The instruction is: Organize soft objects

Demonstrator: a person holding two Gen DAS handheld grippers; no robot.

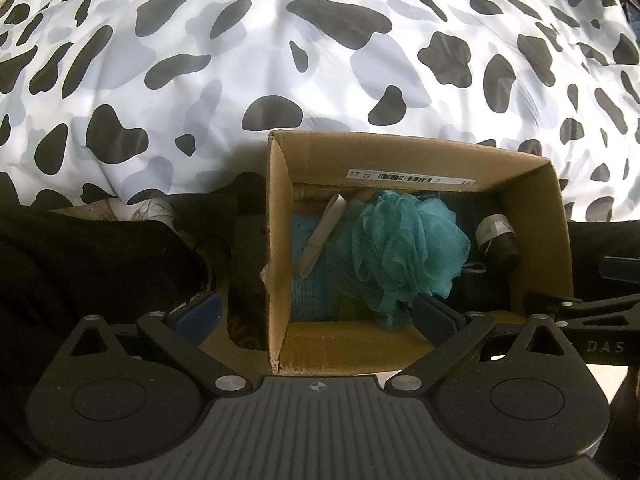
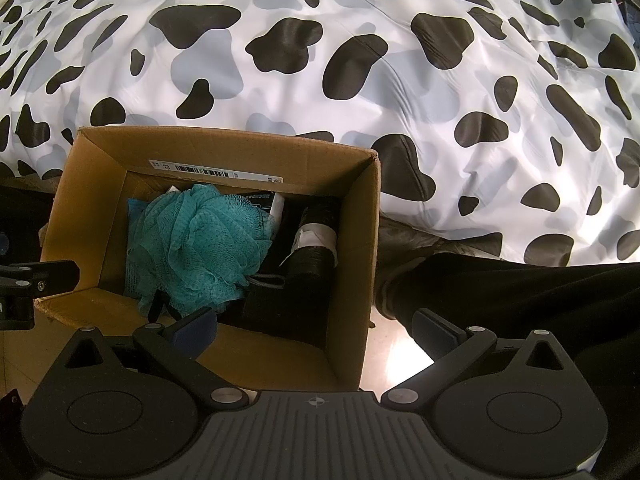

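Left gripper (image 1: 316, 314): jaws spread wide and empty, poised above the near left corner of one open cardboard box (image 1: 536, 216), whose near wall lies between the two fingers. Right gripper (image 2: 316, 326): jaws likewise apart and empty, straddling the box's near right corner; its left finger (image 2: 194, 326) is over the box interior, the right one over a black trouser leg (image 2: 500, 300) just beside the box.

Box contents: one teal mesh bath pouf (image 1: 400, 248), bunched in the middle and rising highest; one teal cloth (image 1: 306, 296) flat beneath it at the left wall; one pale slender folded item (image 1: 322, 236) lying tilted on that cloth; one dark roll with a white band (image 2: 316, 248) against the right wall; further dark items underneath, indistinct. One barcode label (image 1: 404, 177) runs along the far inner wall.

Beyond the box: one cow-print bedspread (image 1: 320, 40), white with black and grey patches, filling the background.
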